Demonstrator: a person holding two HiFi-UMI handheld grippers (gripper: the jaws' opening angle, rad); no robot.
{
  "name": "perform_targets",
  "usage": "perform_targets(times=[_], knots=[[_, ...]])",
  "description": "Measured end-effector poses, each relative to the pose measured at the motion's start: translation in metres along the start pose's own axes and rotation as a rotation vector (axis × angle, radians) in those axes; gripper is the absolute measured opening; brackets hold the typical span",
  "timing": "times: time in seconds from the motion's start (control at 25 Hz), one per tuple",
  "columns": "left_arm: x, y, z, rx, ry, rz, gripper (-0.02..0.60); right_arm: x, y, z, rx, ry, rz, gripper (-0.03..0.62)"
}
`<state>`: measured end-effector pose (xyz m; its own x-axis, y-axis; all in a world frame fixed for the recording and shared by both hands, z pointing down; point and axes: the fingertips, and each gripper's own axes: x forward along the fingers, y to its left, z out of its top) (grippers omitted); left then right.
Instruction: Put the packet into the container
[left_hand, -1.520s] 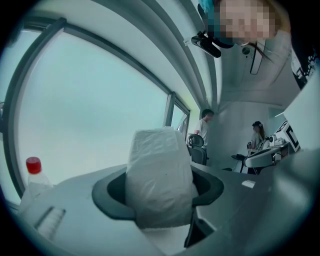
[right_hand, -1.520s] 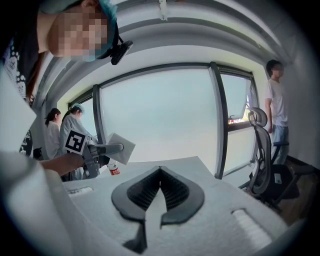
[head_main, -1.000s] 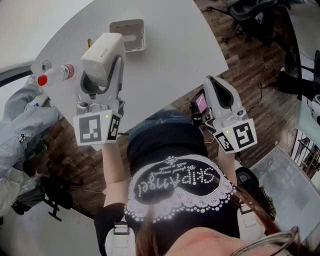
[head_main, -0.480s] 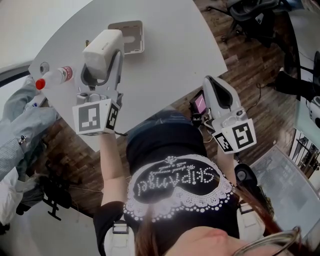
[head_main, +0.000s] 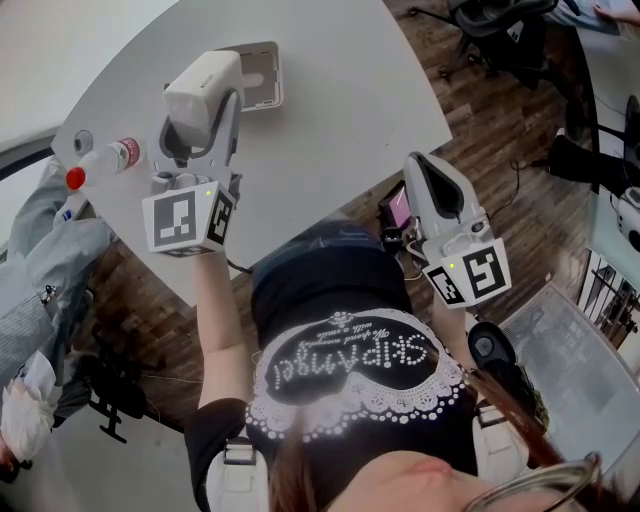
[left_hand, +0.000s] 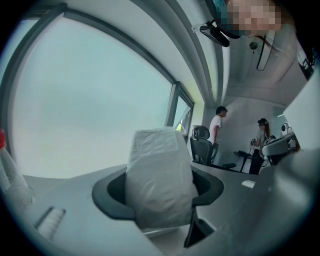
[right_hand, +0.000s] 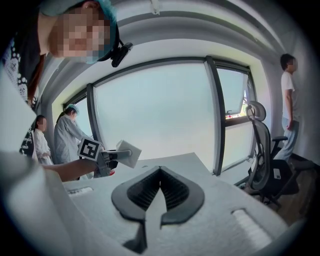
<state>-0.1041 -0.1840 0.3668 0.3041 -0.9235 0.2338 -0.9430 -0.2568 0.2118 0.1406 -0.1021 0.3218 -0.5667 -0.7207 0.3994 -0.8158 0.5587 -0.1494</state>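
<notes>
In the head view my left gripper (head_main: 198, 112) is shut on a white packet (head_main: 204, 88) and holds it above the grey table (head_main: 340, 110). The packet hangs just left of the shallow grey container (head_main: 258, 72) and covers its left edge. The left gripper view has the packet (left_hand: 160, 177) filling the gap between the dark jaws. My right gripper (head_main: 420, 168) hovers at the table's near right edge, away from both things. Its jaws are shut with nothing between them in the right gripper view (right_hand: 160, 175), where the packet (right_hand: 128, 153) appears at a distance.
A clear bottle with a red cap (head_main: 100, 159) lies on the table's left end. A small device with a pink screen (head_main: 399, 207) sits by my right gripper. A person in grey clothing (head_main: 35, 265) stands left; office chairs (head_main: 500, 30) stand beyond the table.
My left gripper has carried the packet farther across the table, so it now overlaps the container's left edge. The right gripper has barely moved.
</notes>
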Motion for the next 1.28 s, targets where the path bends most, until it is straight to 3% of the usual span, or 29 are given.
perform_targets(times=[0.4,1.28], knots=[[0.02,0.004,-0.016,-0.011,0.064,-0.004,0.285,-0.001,-0.003,-0.004,0.004,0.013,-0.019,-0.002],[0.044,0.02,-0.073,0.058,0.179,-0.009,0.285,-0.008,-0.006,-0.011,0.023,0.031,-0.06,-0.003]])
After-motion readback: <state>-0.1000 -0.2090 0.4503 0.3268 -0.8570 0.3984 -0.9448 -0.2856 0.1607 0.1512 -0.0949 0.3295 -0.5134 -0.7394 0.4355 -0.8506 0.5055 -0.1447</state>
